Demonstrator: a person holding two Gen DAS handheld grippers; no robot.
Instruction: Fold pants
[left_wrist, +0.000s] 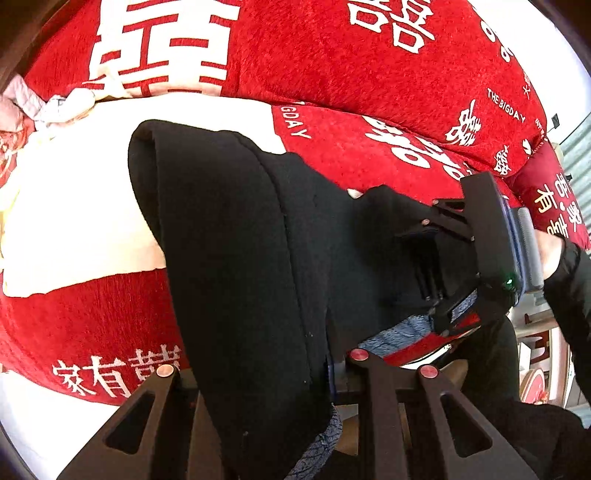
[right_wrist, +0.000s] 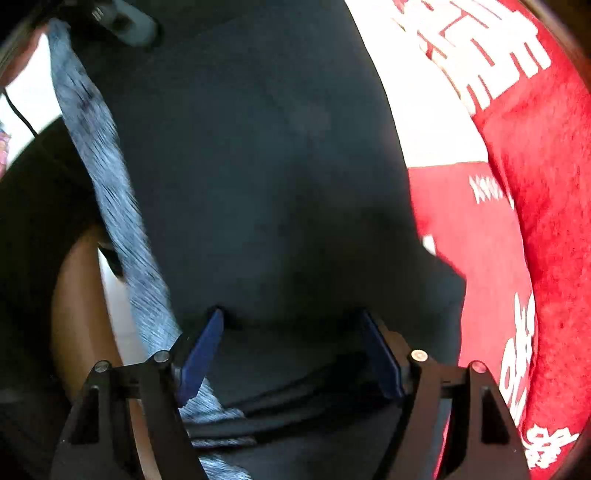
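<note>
On the bed, over a red-and-white coverlet (left_wrist: 369, 59) printed with white characters: one pair of black pants (left_wrist: 229, 229), draped in a long doubled band, blue-grey lining (right_wrist: 110, 192) showing at the near edge. Left tool (left_wrist: 332, 365): jaws drawn together, clamped on a thick fold of the pants. Right tool (right_wrist: 291, 354): jaws standing apart over the cloth, pads pressing nothing. Handling, by judgement: soft, limp, thick knit; light; not fragile; likely to sag and slide between layers. Best hold: a doubled edge or the waistband. Containers: none in view
</note>
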